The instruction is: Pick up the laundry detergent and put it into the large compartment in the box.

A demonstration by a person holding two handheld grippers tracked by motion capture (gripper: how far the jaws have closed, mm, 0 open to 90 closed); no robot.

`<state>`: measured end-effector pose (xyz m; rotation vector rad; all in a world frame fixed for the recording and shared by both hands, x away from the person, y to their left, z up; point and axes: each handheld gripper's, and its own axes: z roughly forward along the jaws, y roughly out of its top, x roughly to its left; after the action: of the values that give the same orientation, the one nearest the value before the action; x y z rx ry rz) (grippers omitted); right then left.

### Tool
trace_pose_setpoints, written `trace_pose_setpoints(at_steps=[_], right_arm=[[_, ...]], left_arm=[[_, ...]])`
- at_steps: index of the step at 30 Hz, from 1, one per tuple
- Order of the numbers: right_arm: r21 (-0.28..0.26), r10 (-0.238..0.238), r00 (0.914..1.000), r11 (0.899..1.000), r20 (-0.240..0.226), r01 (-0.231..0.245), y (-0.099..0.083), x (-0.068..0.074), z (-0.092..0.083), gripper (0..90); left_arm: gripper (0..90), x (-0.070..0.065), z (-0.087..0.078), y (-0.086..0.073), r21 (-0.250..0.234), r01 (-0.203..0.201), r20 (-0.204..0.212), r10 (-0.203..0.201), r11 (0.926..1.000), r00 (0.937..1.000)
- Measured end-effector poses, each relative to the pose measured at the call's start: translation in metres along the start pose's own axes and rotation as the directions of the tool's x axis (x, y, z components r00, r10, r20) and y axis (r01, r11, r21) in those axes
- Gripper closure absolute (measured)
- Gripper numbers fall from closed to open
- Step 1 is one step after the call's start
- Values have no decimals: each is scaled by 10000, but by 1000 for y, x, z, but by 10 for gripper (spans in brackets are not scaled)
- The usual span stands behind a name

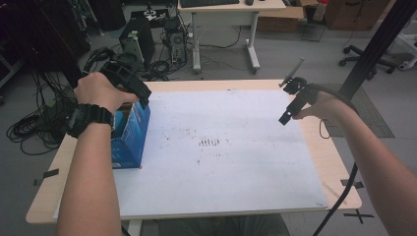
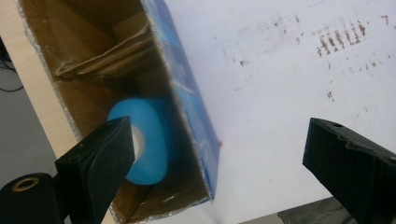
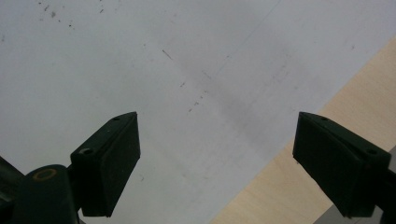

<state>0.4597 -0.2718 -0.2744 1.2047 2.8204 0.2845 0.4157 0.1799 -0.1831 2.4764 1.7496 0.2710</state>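
— What's under you right now?

— A pale wooden bench (image 1: 314, 147) with a white sheet (image 1: 221, 162) over most of it. The sheet is scuffed, with a patch of dark marks (image 1: 210, 142) near its middle. Grey floor all round, a tangle of black cables (image 1: 34, 123) off to my left, a computer tower (image 1: 135, 42) and a second desk (image 1: 231, 7) beyond the far edge.

— And your claws?

— My left claw (image 2: 219, 154) hangs over the blue carton (image 1: 130, 135) at the bench's left edge, jaws spread wide and holding nothing. One jaw sits above the carton's open top, the other above the sheet.

— What's in the carton?

— A blue roll of tape (image 2: 147, 140), lying inside against the carton's wall.

— The right one?

— My right claw (image 3: 215, 158) hovers over the sheet's right edge, well apart from the carton, jaws wide and empty.
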Motion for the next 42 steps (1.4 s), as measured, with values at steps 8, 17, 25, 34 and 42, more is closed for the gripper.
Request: trace_pose_setpoints(at_steps=[8,17,25,34,42], right_arm=[[19,16,10000,10000,14,-16,-1,-1,0,147],[-2,24,10000,10000,4,-24,-1,-2,0,147],[27,-2,10000,10000,5,2,-1,-1,1,147],[35,-20,10000,10000,-7,20,0,0,2,146],[59,-42,10000,10000,-2,42,-1,0,2,146]], left_arm=[[80,-13,2,8,29,-466,82,465,9989,9989],[70,-28,5,15,47,-944,199,943,9955,9953],[63,-39,8,18,-7,-1479,317,1479,9890,9885],[57,-54,10,20,49,-2012,326,2010,9795,9791],[56,-68,11,21,-127,-2787,514,2790,9603,9589]])
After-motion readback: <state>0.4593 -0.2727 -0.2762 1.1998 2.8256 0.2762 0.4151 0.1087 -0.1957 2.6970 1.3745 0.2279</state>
